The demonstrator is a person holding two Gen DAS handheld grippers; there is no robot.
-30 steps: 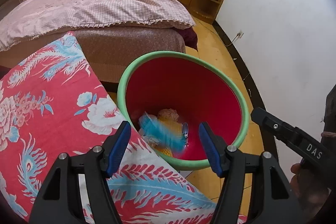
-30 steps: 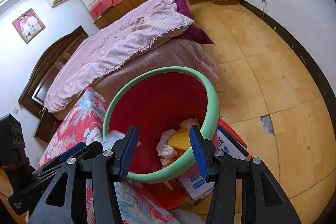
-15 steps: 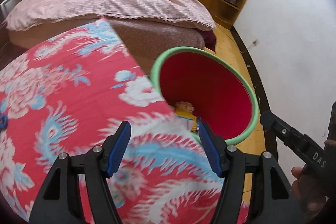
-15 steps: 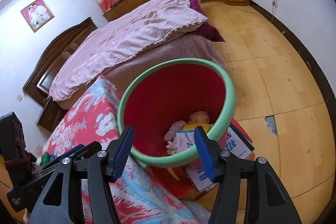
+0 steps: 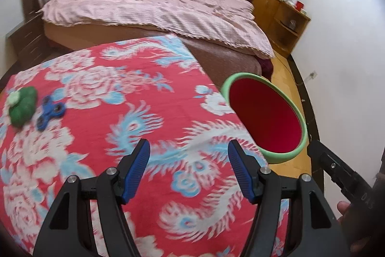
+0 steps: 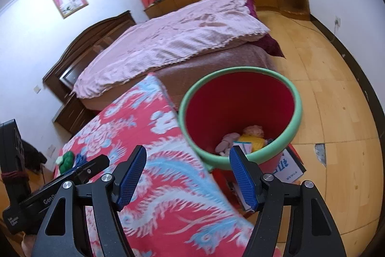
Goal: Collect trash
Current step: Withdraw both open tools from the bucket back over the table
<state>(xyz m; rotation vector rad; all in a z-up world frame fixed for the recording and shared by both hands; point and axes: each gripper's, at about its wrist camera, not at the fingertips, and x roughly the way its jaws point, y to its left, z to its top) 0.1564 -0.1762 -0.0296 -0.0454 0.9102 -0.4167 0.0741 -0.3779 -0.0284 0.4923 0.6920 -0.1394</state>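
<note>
**Both grippers empty over the surface, bin beside it**

We noted the left gripper (image 5: 189, 169) held well apart with nothing between its blue pads, hanging over the red floral cloth (image 5: 134, 112) that covered the surface. The right gripper (image 6: 187, 175) had its jaws opening, and we saw nothing between them either; its right pad sat in front of the bin's near rim in that view.

The trash bin (image 6: 297, 112), red inside with a pale green rim, stood on the wooden floor (image 6: 336, 88) just beside the right edge of the surface. In the right wrist view we recorded trash lying at its bottom: a yellow item (image 6: 252, 140), pinkish crumpled pieces (image 6: 227, 139) and a white-and-blue packet (image 6: 241, 145). From the left wrist view the bin's contents were hidden.

Still on the surface, near its far left side, lay a green crumpled lump (image 5: 22, 107) with a whitish bit, and a blue fidget spinner (image 5: 50, 111) just beside it, well apart from both grippers.

A flat printed box (image 6: 290, 165) lay on the floor under the bin's near side. A bed (image 5: 154, 9) with a pink cover stood behind.
</note>
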